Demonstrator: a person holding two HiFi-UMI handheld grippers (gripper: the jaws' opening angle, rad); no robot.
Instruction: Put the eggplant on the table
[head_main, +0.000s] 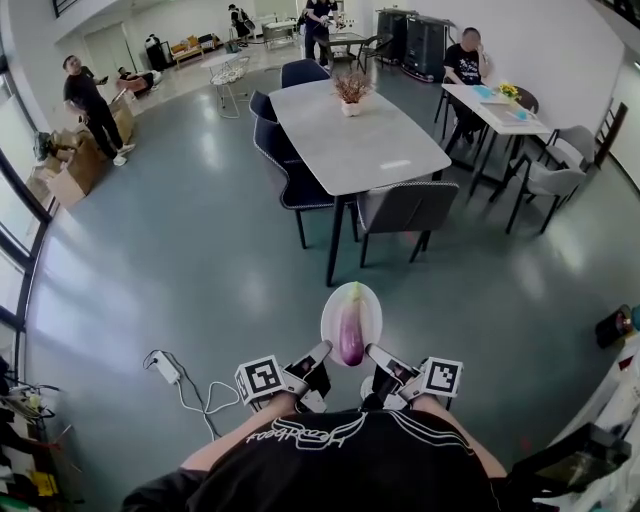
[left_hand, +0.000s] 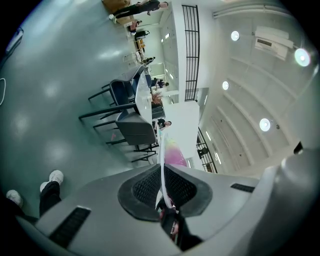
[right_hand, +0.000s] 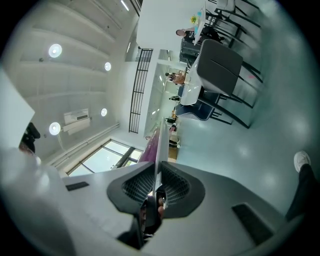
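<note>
Your left tongs (head_main: 321, 352) are clenched on the near-left rim of the round white plate (head_main: 333, 312). The long purple eggplant (head_main: 352, 337) lies on that plate, over the floor (head_main: 200, 260). Your right tongs (head_main: 373, 353) are clenched on its near-right rim.

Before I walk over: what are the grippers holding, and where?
Both are shut on the near rim of the white plate, left gripper at its left, right gripper at its right; the eggplant lies on it.

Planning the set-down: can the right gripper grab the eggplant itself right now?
Probably not: the right gripper is shut on the plate at its rim, like the left gripper; releasing risks tipping the eggplant off.
</note>
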